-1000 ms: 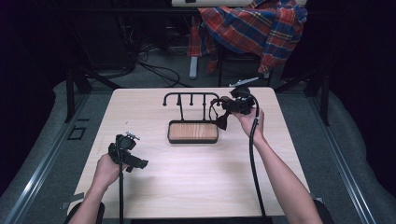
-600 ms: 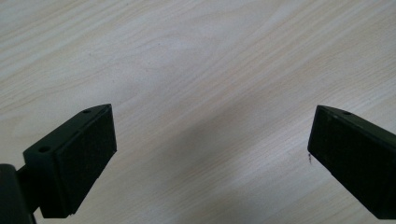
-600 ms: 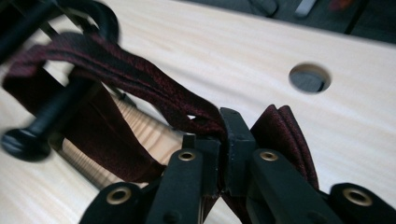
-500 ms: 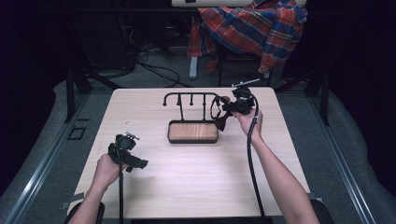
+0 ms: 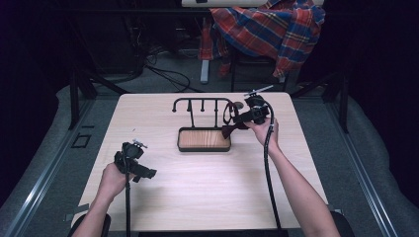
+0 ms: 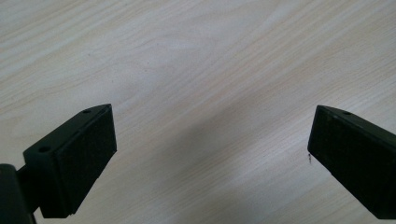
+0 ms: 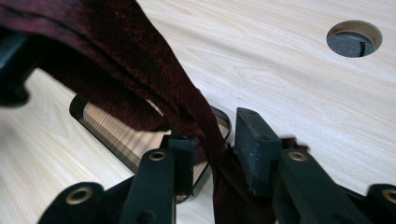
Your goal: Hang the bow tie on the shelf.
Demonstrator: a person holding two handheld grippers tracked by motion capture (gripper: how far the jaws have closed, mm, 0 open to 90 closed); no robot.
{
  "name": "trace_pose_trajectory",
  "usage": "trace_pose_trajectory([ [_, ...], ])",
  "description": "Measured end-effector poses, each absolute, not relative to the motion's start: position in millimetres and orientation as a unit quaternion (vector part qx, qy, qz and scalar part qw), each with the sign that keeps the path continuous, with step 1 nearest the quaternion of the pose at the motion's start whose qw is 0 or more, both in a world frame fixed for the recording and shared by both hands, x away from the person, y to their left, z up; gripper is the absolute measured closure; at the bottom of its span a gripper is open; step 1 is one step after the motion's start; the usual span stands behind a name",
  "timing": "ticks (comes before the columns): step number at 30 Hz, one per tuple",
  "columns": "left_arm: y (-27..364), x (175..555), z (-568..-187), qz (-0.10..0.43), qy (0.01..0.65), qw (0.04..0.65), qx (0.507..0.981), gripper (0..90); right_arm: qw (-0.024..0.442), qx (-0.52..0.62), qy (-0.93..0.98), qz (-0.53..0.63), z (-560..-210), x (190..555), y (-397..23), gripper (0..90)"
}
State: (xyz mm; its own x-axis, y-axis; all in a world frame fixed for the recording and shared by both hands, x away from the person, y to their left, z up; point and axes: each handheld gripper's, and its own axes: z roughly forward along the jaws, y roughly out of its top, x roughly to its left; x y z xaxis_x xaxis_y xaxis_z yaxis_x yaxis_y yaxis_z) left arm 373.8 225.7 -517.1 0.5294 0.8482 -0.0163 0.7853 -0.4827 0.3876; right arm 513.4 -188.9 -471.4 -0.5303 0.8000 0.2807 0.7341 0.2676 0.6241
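Note:
A black wire rack (image 5: 202,102) with hooks stands on a wooden base tray (image 5: 180,140) at the table's middle back. A dark red velvet band (image 5: 228,114) hangs in a loop at the rack's right end. My right gripper (image 5: 231,129) is shut on the band's lower part. In the right gripper view the band (image 7: 140,70) runs down between the two pads (image 7: 254,144) of that gripper (image 7: 215,156), just above the tray's corner (image 7: 77,109). My left gripper (image 5: 146,173) sits open over bare table at the front left, its jaws wide apart and empty (image 6: 210,154).
The light wood table (image 5: 207,182) has a round cable hole (image 7: 354,38) near the rack's right end. Behind the table a plaid shirt (image 5: 269,27) drapes over a chair, and cables lie on the floor. Each gripper trails a black cable toward the front edge.
The right gripper has shifted only slightly by the rack's right end, still on the band. The left gripper has stayed in place.

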Motion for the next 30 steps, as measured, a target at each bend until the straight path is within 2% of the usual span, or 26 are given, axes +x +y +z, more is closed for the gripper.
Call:
trace_pose_trajectory([
  [1,226,374,-517,0.089,0.477,0.177,0.856,1.2,0.046,0.480,0.794,0.371,-469,511,-191,63.0],
  [10,226,374,-517,0.090,0.478,0.178,0.855,1.2,0.074,0.452,0.814,0.357,-456,503,-190,52.8],
  [30,226,373,-516,0.091,0.477,0.179,0.856,1.2,0.121,0.415,0.843,0.319,-436,483,-190,43.5],
])
